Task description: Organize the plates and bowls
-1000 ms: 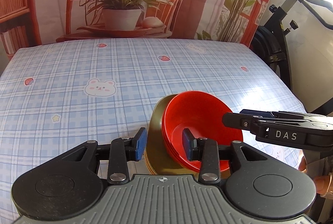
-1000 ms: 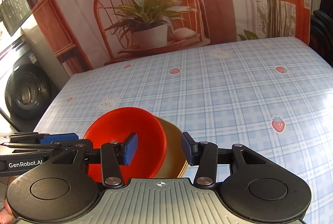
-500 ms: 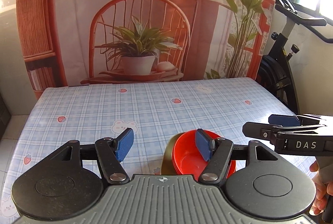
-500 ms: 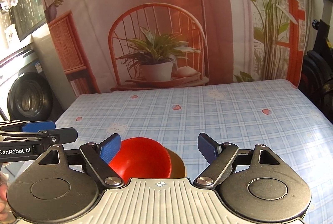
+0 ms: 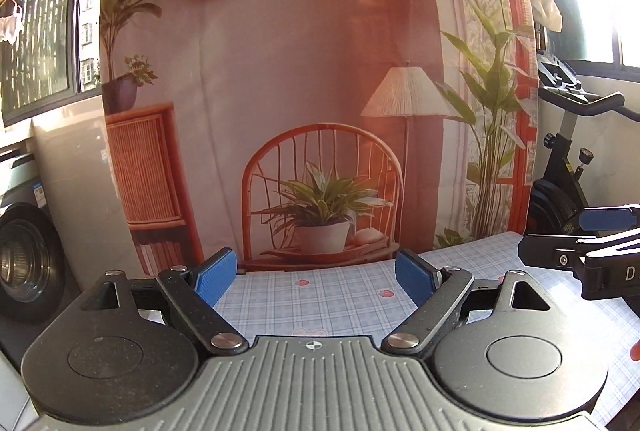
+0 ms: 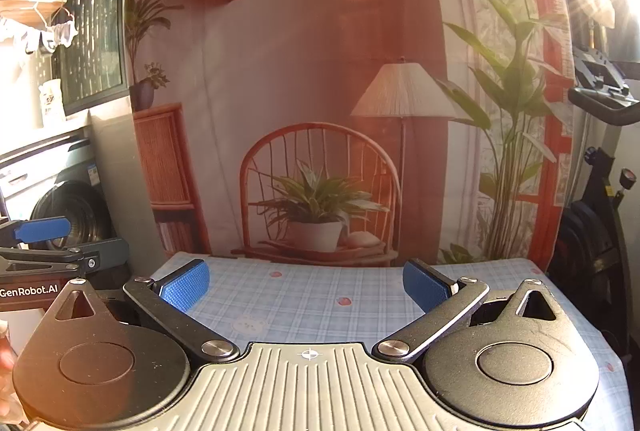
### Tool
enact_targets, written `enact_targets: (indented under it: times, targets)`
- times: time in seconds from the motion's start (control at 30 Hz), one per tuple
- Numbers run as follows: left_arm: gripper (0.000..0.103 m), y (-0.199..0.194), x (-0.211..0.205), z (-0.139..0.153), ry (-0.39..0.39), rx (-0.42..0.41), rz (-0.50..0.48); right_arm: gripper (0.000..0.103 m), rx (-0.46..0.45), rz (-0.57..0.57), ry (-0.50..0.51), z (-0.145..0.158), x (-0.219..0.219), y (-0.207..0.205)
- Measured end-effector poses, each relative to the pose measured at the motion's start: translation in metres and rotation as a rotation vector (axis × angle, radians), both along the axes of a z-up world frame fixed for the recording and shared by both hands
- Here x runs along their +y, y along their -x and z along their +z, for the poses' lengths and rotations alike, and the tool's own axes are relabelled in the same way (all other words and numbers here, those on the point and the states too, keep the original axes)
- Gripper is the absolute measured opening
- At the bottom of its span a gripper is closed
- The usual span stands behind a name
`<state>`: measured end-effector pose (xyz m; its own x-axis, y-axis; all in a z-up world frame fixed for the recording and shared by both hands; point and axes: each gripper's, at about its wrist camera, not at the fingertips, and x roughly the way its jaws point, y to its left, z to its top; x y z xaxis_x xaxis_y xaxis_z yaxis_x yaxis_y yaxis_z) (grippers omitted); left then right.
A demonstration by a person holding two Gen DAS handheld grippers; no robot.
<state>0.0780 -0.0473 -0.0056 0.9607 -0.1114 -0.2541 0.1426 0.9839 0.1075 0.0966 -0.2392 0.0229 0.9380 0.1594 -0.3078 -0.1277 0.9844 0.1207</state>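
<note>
No plate or bowl shows in either view now; the red bowl and the gold plate are hidden below my gripper bodies. My left gripper (image 5: 316, 277) is wide open and empty, raised above the blue checked tablecloth (image 5: 340, 295). My right gripper (image 6: 306, 287) is also wide open and empty, raised above the same tablecloth (image 6: 320, 295). The right gripper shows side-on at the right edge of the left wrist view (image 5: 588, 243). The left gripper shows at the left edge of the right wrist view (image 6: 52, 243).
A printed backdrop with a chair, potted plant and lamp (image 5: 324, 191) hangs behind the table. A washing machine (image 6: 68, 215) stands at the left. An exercise bike (image 5: 568, 167) stands at the right, close to the table edge.
Both grippers have lifted up and back from the red bowl on the gold plate and opened wider. The dishes have dropped out of view below the gripper bodies.
</note>
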Motion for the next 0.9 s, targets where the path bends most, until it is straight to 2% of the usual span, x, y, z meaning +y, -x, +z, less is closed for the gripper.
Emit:
enact_targets:
  times: [0.3,0.6,0.9]
  targets:
    - [0.092,0.05,0.01,0.035,0.084,-0.053,-0.016,0.103,-0.085,-0.039,0.021,0.038,0.001,0.044]
    - [0.092,0.058,0.017,0.038,0.127,-0.063,-0.024,0.103,-0.101,-0.081,0.033,0.044,-0.001,0.059]
    - [0.092,0.058,0.015,0.036,0.13,-0.063,-0.01,0.103,-0.093,-0.089,0.019,0.042,-0.003,0.058]
